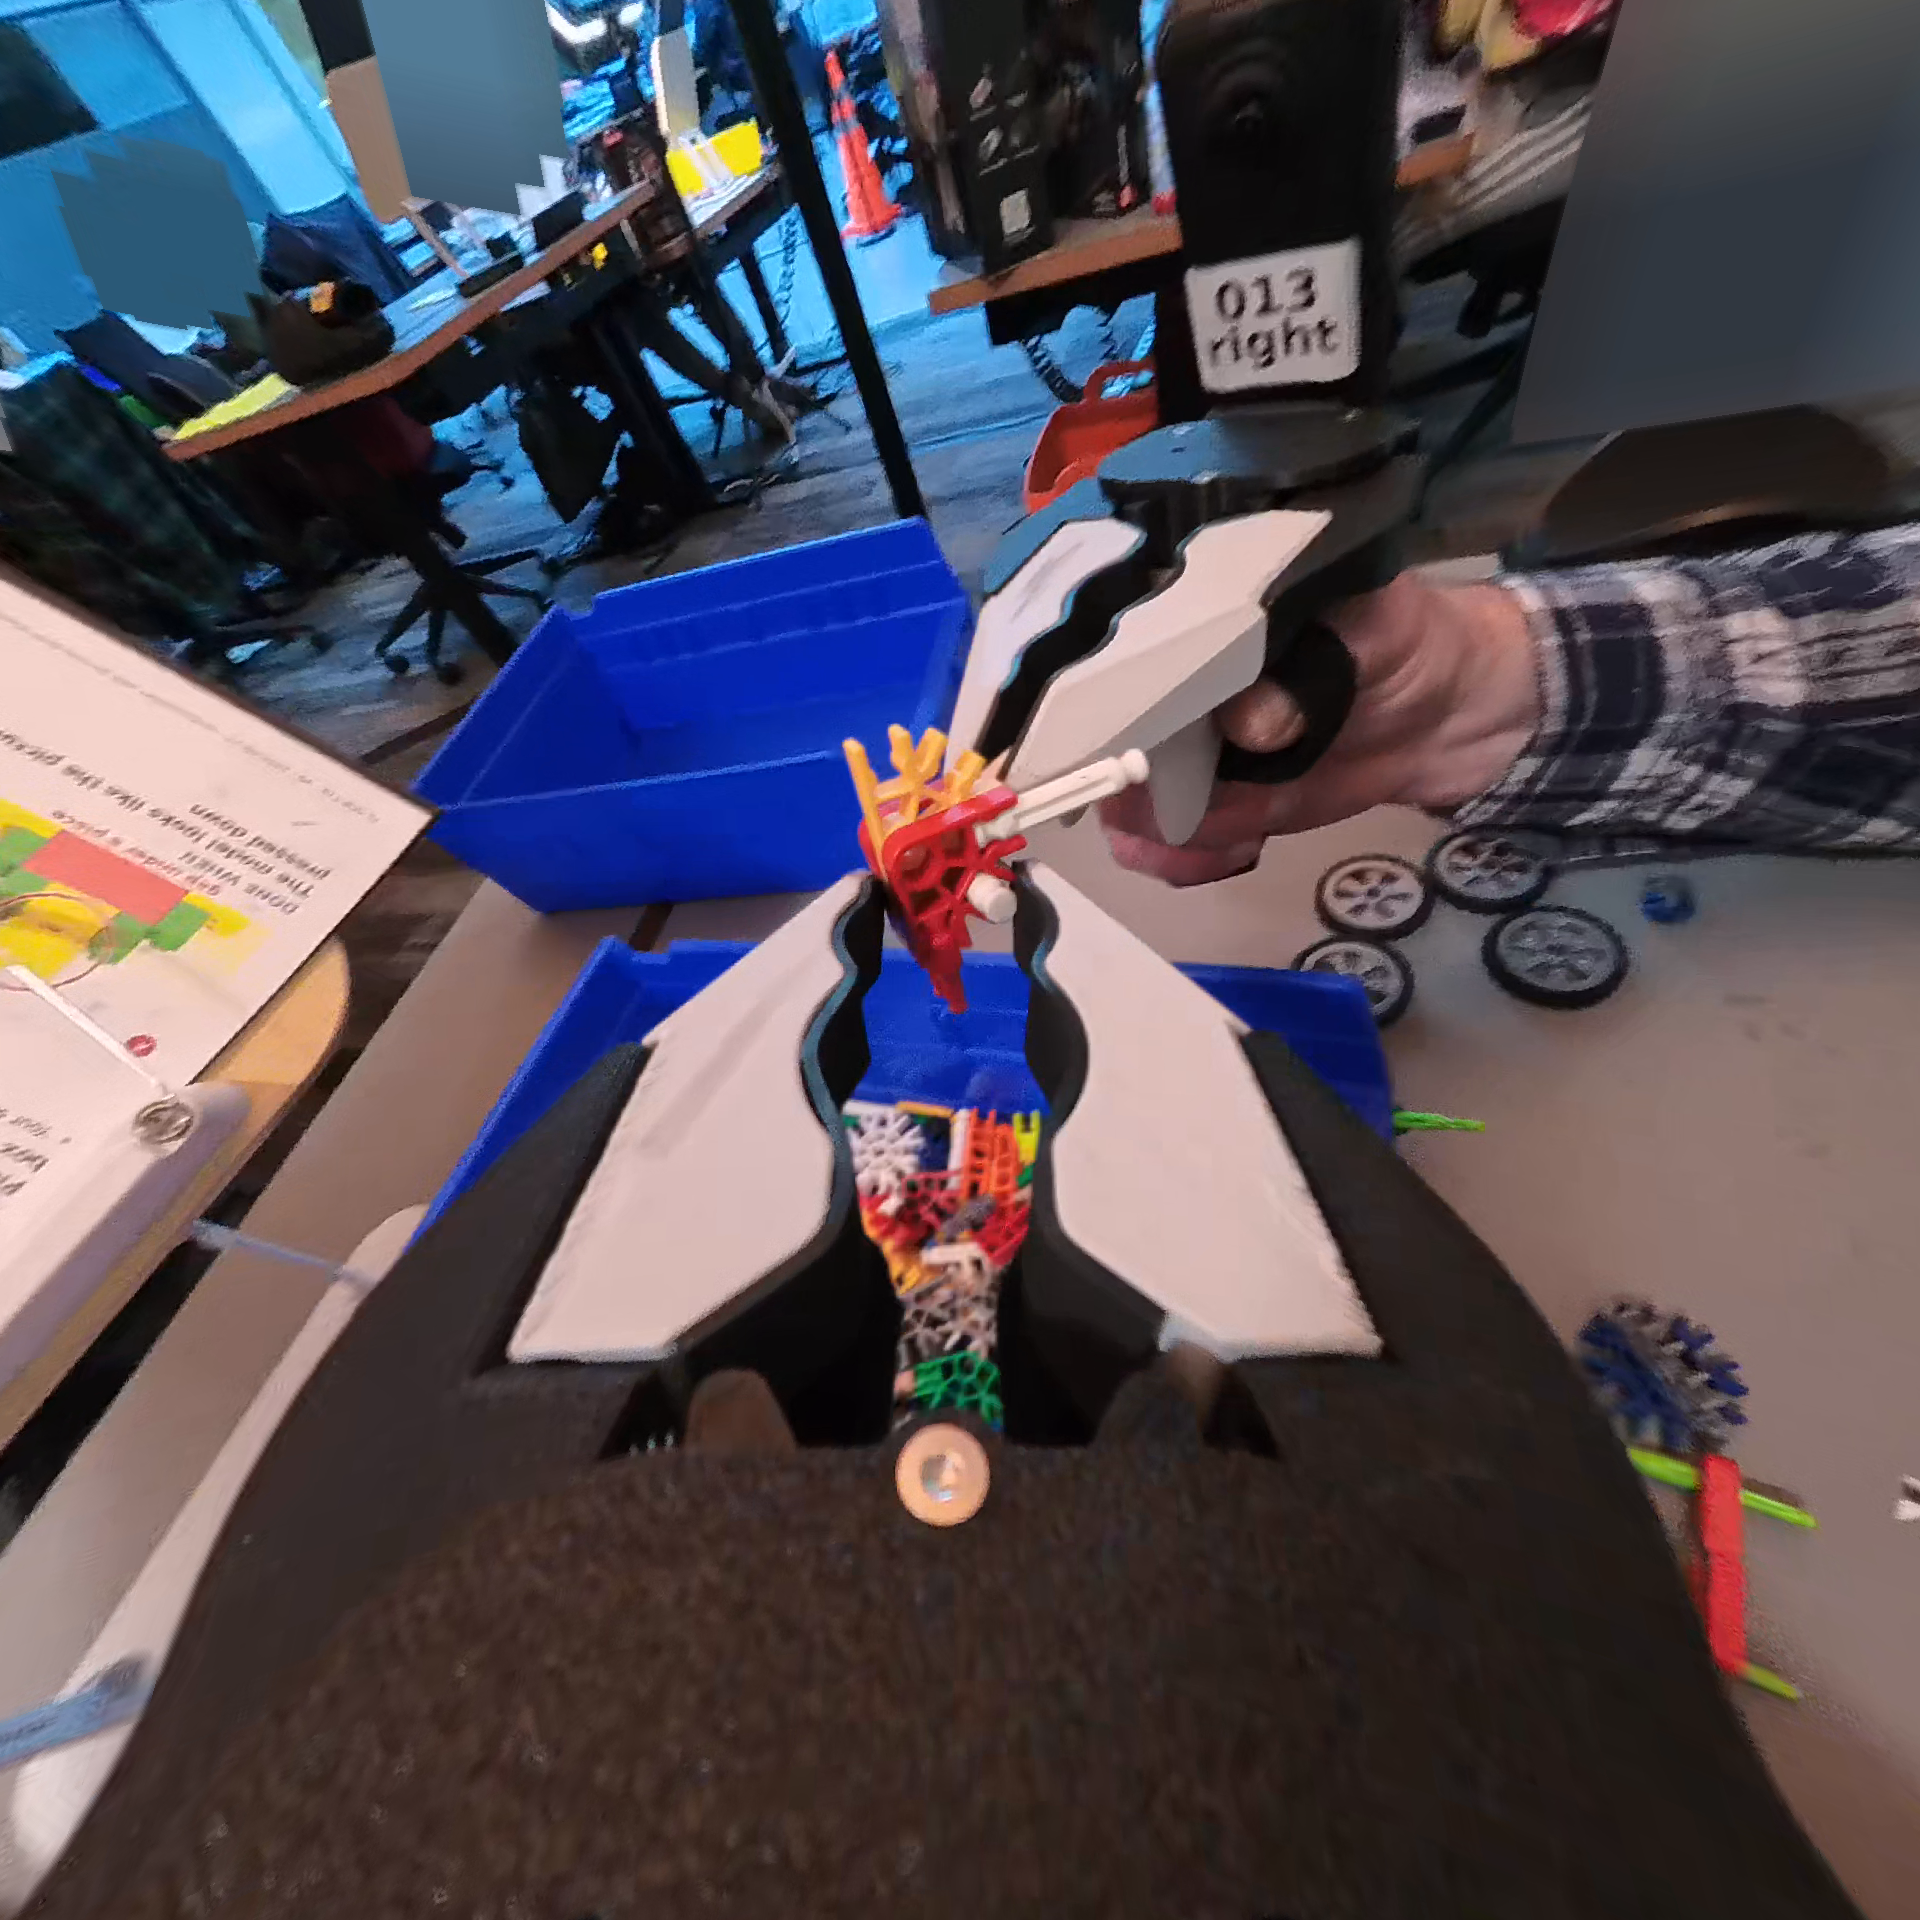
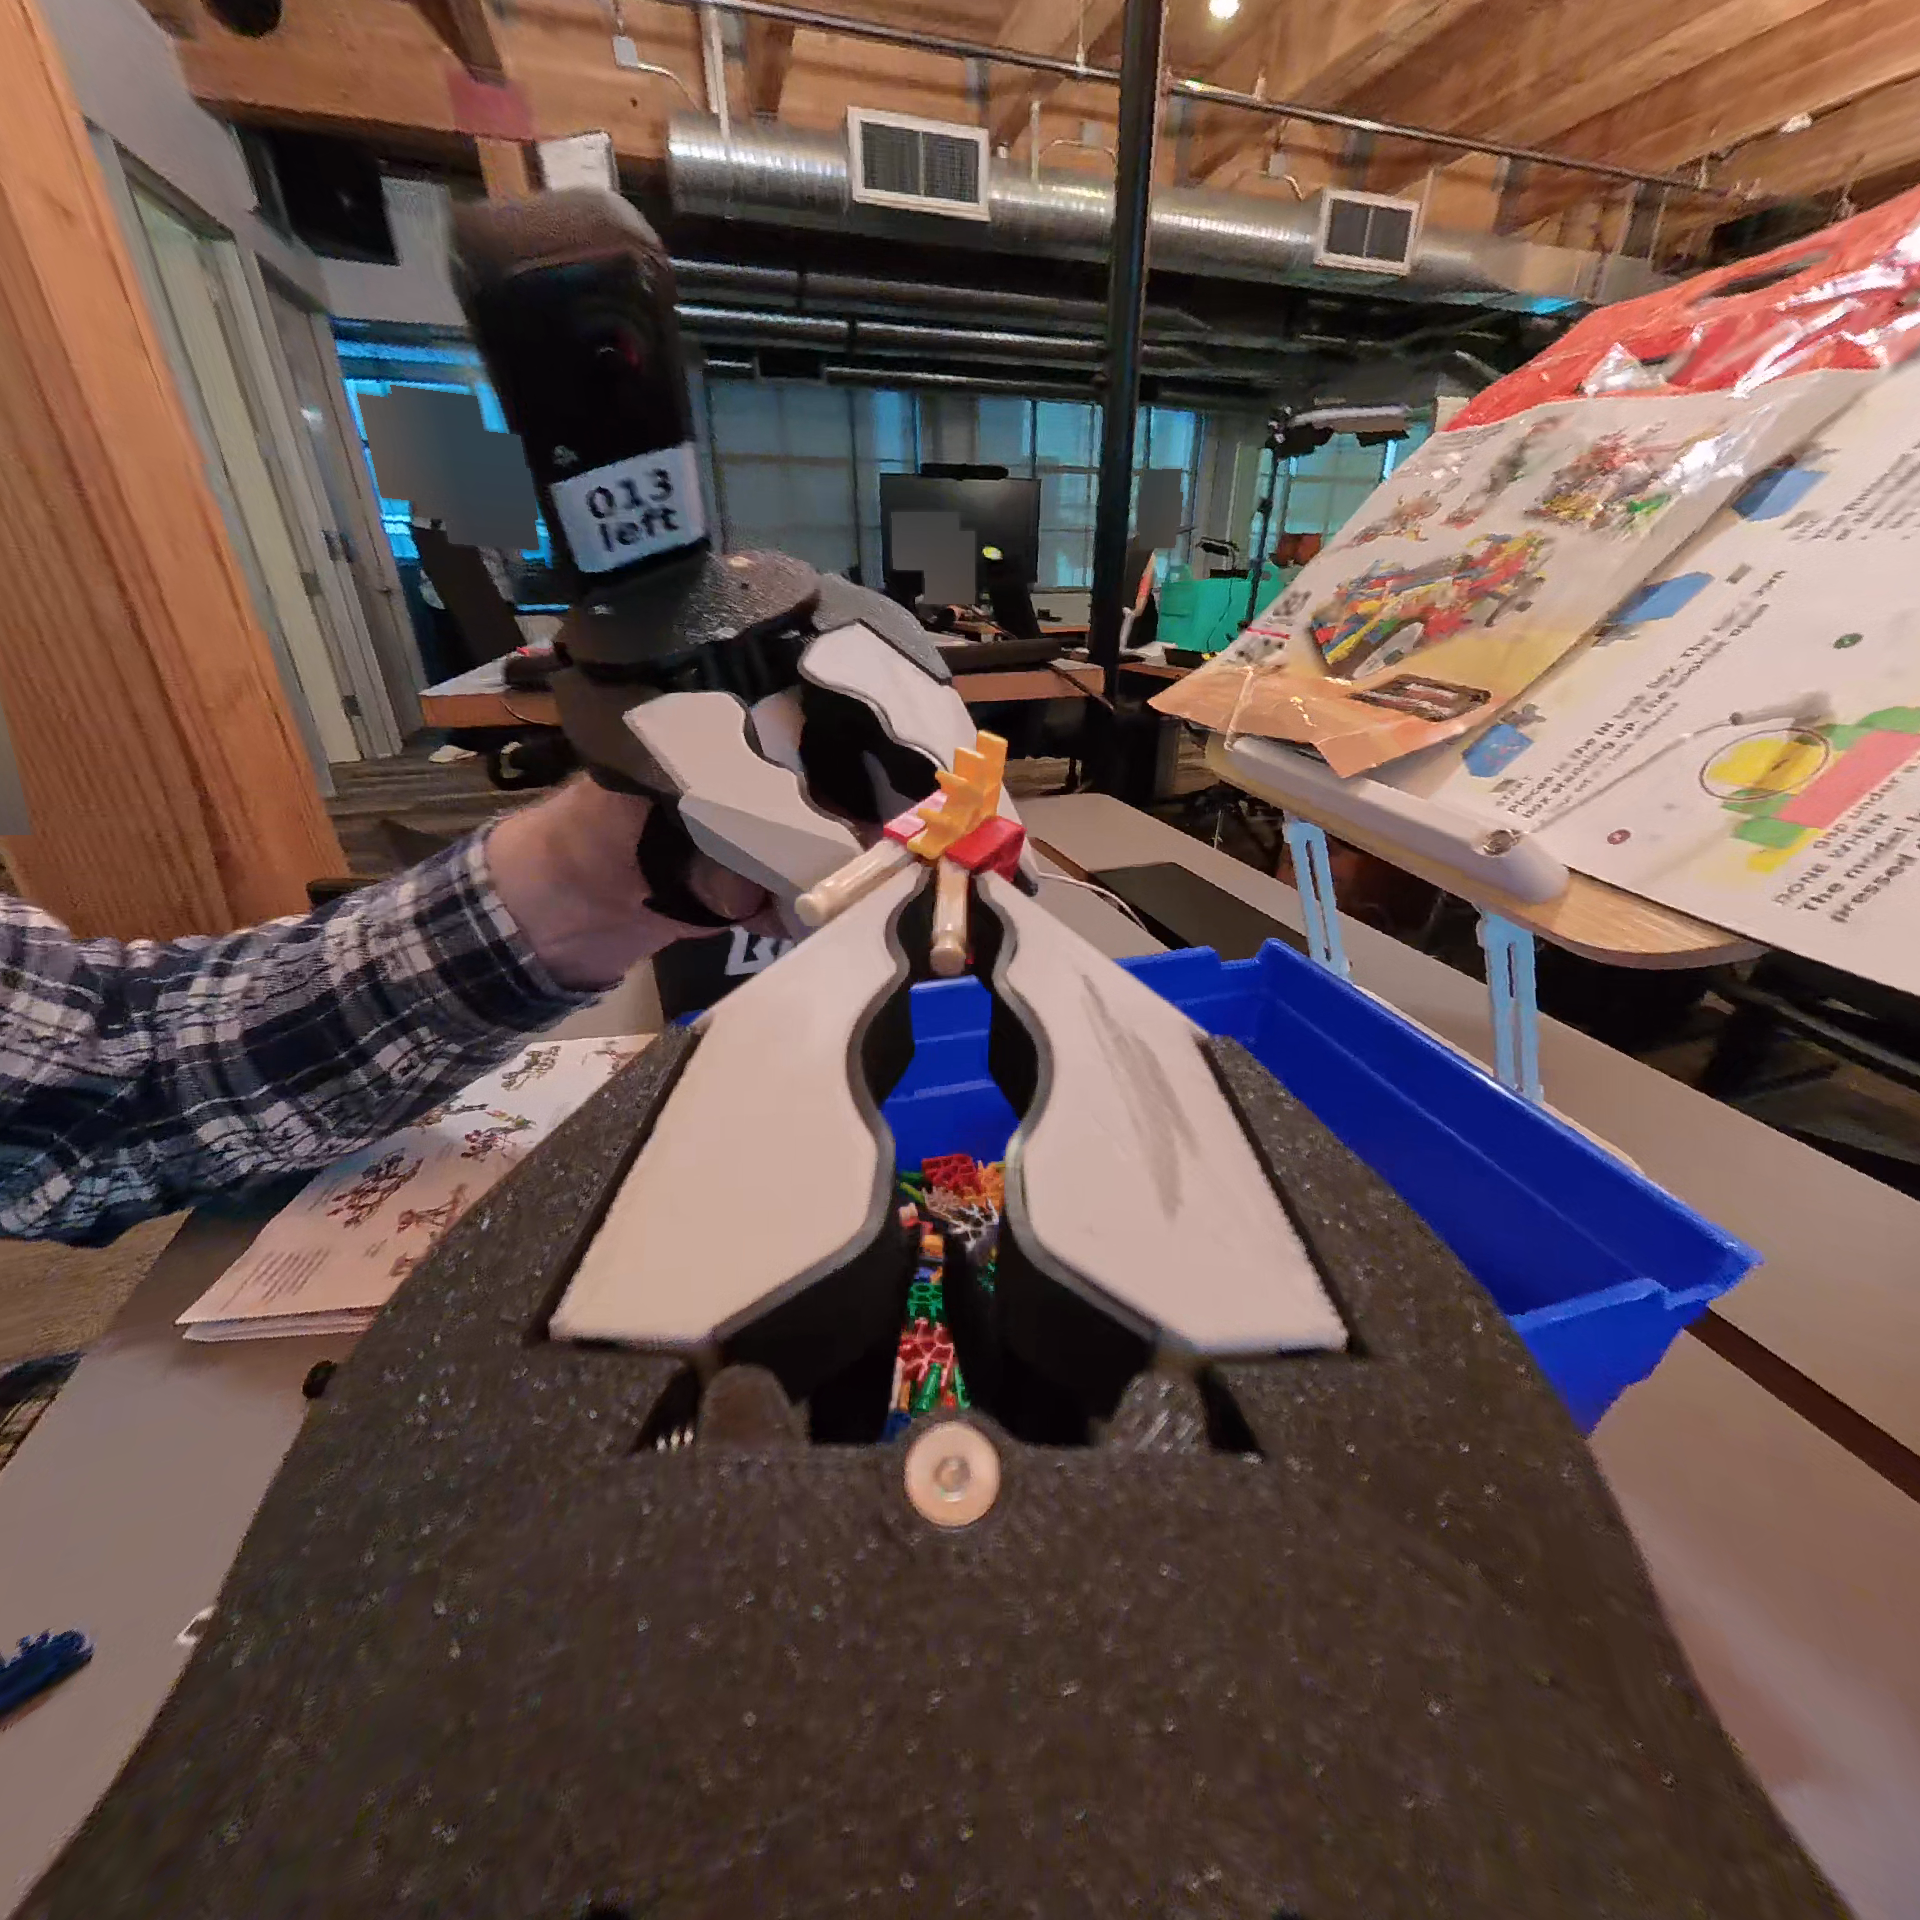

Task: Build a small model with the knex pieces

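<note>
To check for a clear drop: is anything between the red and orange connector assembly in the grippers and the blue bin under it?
Nothing visible does. The connector assembly, pinched by the left gripper and the right gripper, hangs above the blue bin of pieces with only air between.

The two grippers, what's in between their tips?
A small cluster of toy pieces: a red connector, a yellow connector and white rods, pinched between the left gripper and right gripper. Both views show it.
</note>
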Demonstrator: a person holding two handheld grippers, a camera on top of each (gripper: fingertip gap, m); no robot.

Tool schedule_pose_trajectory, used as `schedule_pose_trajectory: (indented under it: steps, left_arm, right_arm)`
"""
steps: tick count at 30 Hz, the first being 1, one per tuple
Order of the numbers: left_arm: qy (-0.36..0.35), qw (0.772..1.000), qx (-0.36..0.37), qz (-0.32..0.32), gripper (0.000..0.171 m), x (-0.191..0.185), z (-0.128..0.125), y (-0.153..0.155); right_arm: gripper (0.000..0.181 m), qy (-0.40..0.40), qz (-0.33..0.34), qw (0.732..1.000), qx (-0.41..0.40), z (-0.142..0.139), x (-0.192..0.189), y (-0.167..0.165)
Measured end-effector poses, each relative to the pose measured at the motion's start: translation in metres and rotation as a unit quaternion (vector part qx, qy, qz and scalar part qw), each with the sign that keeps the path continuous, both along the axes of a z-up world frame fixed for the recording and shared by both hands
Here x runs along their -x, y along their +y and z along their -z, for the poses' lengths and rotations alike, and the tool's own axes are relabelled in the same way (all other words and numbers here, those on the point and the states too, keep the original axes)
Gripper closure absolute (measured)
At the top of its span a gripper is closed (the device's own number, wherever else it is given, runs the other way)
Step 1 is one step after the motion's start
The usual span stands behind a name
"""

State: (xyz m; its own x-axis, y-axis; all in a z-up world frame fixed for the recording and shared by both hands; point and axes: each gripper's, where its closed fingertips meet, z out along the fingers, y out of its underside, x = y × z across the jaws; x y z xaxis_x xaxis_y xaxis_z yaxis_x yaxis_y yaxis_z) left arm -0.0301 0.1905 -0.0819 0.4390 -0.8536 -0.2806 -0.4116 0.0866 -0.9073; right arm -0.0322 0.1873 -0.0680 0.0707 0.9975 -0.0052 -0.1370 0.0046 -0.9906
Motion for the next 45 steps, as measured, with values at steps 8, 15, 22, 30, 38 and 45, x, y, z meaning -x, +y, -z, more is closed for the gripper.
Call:
schedule_pose_trajectory:
  steps: [8, 15, 22, 30, 38, 45]
  left_arm:
    - [-0.045, 0.992, 0.050, 0.109, 0.150, -0.006, -0.008, -0.033]
    - [-0.066, 0.980, 0.071, 0.174, 0.150, -0.010, -0.012, -0.053]
    - [-0.099, 0.959, 0.113, 0.242, 0.151, -0.010, -0.016, -0.071]
    - [-0.077, 0.981, 0.085, 0.156, 0.150, 0.013, -0.018, -0.046]
    - [0.021, 0.998, 0.066, 0.007, 0.149, 0.039, 0.007, -0.005]
    - [0.049, 0.996, 0.072, -0.020, 0.149, 0.041, 0.018, 0.004]
  right_arm:
    - [0.179, 0.028, -0.100, 0.995, -0.001, -0.010, -0.004, -0.031]
    - [0.180, 0.052, -0.170, 0.984, 0.004, -0.013, -0.008, -0.051]
    - [0.179, 0.068, -0.234, 0.970, 0.016, -0.018, -0.010, -0.071]
    - [0.178, 0.055, -0.224, 0.972, 0.041, -0.015, -0.008, -0.062]
    - [0.146, -0.163, 0.032, 0.985, 0.052, 0.065, 0.016, 0.021]
    - [0.146, -0.190, 0.038, 0.978, 0.075, 0.075, 0.016, 0.025]
